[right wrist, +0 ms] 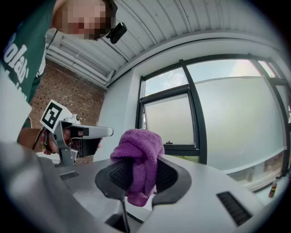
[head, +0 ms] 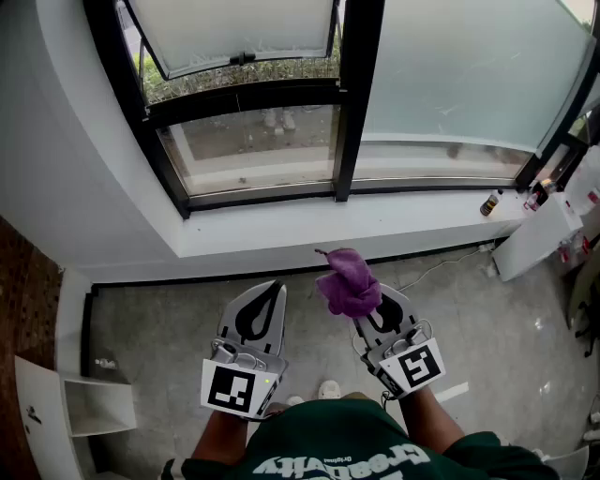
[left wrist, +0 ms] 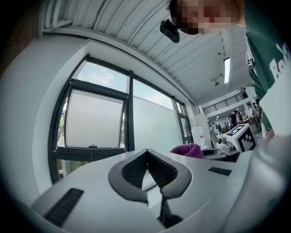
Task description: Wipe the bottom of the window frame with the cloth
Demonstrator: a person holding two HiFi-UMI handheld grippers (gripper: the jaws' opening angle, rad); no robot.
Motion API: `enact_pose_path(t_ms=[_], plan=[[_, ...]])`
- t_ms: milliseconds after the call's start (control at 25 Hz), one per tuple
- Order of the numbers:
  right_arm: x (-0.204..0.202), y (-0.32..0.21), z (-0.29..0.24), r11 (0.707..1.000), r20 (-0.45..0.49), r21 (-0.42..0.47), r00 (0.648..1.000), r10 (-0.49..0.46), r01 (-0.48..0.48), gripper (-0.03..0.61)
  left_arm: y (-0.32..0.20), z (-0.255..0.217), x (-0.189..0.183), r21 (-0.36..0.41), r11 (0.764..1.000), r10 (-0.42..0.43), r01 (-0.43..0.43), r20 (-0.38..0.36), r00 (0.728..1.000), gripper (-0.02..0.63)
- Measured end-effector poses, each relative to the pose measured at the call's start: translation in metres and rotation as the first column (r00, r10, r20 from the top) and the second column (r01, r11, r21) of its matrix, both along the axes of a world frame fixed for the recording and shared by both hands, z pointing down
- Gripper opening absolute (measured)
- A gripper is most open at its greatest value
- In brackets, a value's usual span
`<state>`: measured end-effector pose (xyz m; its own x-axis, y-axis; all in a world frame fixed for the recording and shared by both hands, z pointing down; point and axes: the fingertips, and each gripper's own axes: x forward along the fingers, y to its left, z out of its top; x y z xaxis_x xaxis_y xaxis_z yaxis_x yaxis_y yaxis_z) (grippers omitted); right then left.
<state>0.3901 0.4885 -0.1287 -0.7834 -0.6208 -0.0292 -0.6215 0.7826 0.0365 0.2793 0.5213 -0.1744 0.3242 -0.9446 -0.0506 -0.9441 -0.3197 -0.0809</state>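
Black window frame (head: 349, 103) over white sill (head: 281, 228) — right gripper (head: 373, 302) pinches purple cloth (head: 349, 281), left gripper (head: 274, 287) pressed closed.

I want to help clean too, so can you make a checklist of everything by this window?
Surface: white sill runs below the window frame.
Job's things: purple cloth, bunched up, not yet on the frame.
Clutter: small bottle at the sill's right end.
Grippers: right gripper shut on the cloth; left gripper shut, holding nothing.
Cables: white cable on the floor below the sill.
Surroundings: white cabinet at right, white shelf at left, top pane tilted open.
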Motion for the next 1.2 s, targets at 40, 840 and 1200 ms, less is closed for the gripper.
enact_pose_path(t_ms=[40, 840, 1200], plan=[[0.002, 0.001, 0.000, 1.000, -0.003, -0.002, 1.000, 0.007, -0.007, 0.104, 0.001, 0.001, 0.002, -0.004, 1.000, 0.001, -0.001, -0.003, 1.000, 0.009], [0.016, -0.029, 0.013, 1.000, -0.016, -0.019, 1.000, -0.018, 0.017, 0.104, -0.033, 0.011, 0.017, -0.033, 0.999, -0.026, 0.025, -0.006, 1.000, 0.009], [0.033, -0.061, 0.030, 0.998, -0.031, -0.052, 0.999, -0.041, 0.039, 0.104, -0.063, 0.020, 0.035, -0.044, 0.998, -0.052, 0.051, -0.012, 0.999, 0.009]])
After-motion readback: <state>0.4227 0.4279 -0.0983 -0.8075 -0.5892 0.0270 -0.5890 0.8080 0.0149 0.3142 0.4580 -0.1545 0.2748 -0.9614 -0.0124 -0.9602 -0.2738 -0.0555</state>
